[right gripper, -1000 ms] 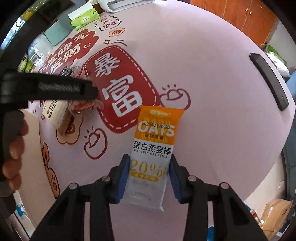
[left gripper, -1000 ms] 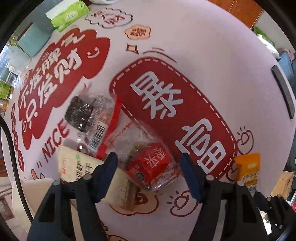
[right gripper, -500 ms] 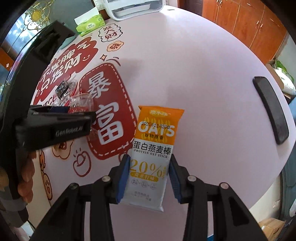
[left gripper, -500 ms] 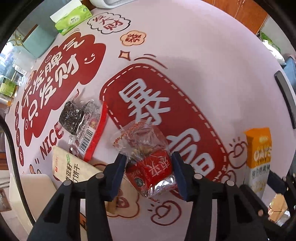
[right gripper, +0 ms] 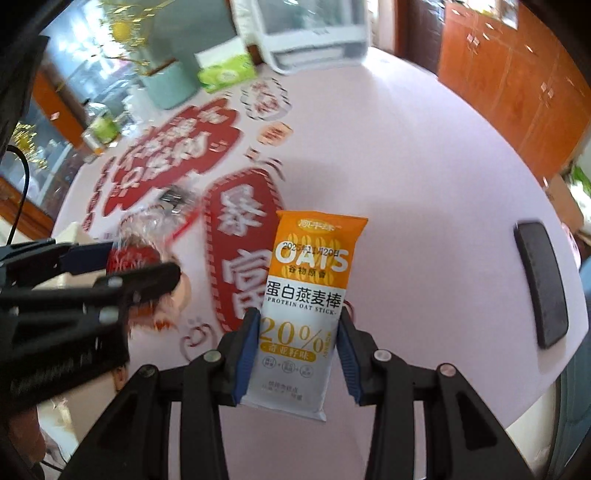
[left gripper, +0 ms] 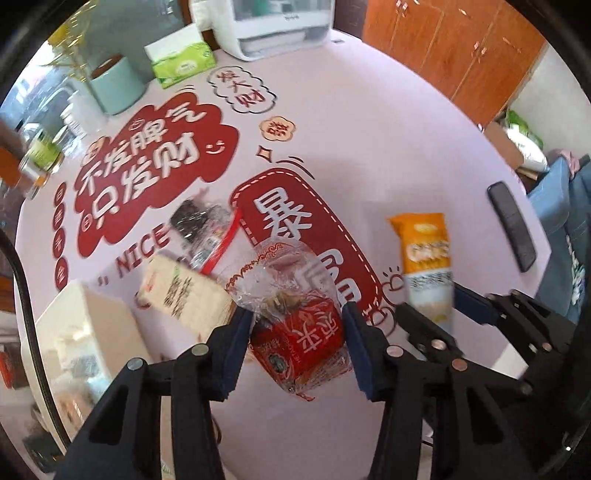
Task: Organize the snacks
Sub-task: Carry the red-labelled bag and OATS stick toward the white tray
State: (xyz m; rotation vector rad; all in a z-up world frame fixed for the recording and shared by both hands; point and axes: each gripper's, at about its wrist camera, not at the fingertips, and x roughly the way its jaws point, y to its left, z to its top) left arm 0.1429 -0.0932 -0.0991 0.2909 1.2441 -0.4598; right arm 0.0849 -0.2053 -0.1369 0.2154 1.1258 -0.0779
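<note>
My left gripper [left gripper: 297,332] is shut on a clear-and-red snack packet [left gripper: 295,328] and holds it above the pink table [left gripper: 369,129]. My right gripper [right gripper: 299,339] is shut on an orange-and-white oat stick packet [right gripper: 306,295], also lifted off the table. The oat stick [left gripper: 426,258] and the right gripper show at the right in the left wrist view. A beige cracker packet [left gripper: 181,291] and a clear packet with a dark snack and red edge [left gripper: 203,229] lie on the table beyond the left gripper.
A white box [left gripper: 85,332] stands at the table's left edge. A green tissue pack [left gripper: 181,61], a teal cylinder [left gripper: 114,85] and a white appliance [left gripper: 273,22] stand at the far side. A black phone [right gripper: 541,288] lies at the right. Wooden cabinets [right gripper: 517,74] stand behind.
Both grippers have risen with their packets. The left gripper closed on the red packet a second ago and has lifted it off the table; both views tilted up towards the room.
</note>
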